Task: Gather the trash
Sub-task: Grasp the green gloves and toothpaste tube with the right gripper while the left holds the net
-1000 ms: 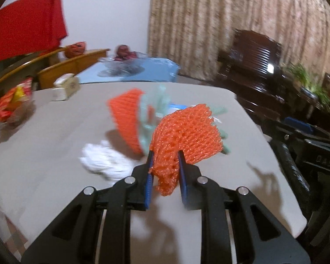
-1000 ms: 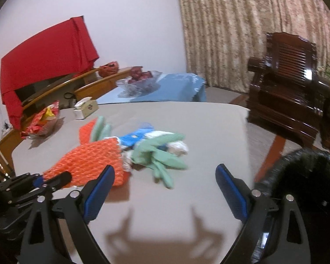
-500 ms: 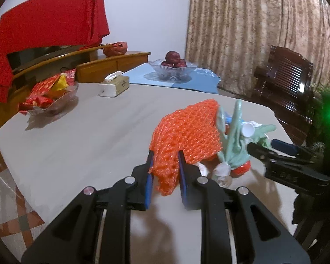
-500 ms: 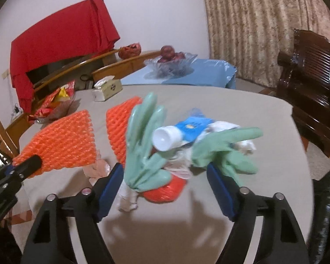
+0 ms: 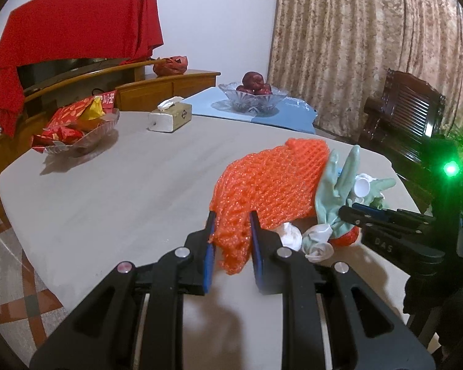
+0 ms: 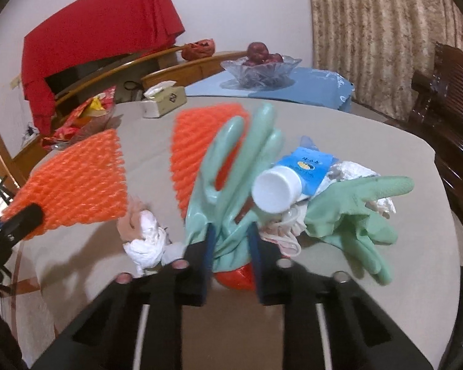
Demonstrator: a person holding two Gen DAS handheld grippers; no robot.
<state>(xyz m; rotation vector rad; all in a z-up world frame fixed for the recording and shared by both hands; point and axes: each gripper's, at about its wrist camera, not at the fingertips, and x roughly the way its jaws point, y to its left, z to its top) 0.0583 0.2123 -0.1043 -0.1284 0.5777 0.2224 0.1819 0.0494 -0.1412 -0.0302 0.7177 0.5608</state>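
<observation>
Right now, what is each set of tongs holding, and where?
Left tongs: orange foam net, pinched at its near lower end. Right tongs: green rubber glove, gripped at the cuff end.

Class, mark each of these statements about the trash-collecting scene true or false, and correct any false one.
1. The left gripper is shut on the orange foam net. True.
2. The right gripper is wide open. False: it is shut on the green rubber glove.
3. The white-capped tube lies among the trash pile. True.
4. The tissue box is between the left gripper's fingers. False: it stands far back on the table.
</observation>
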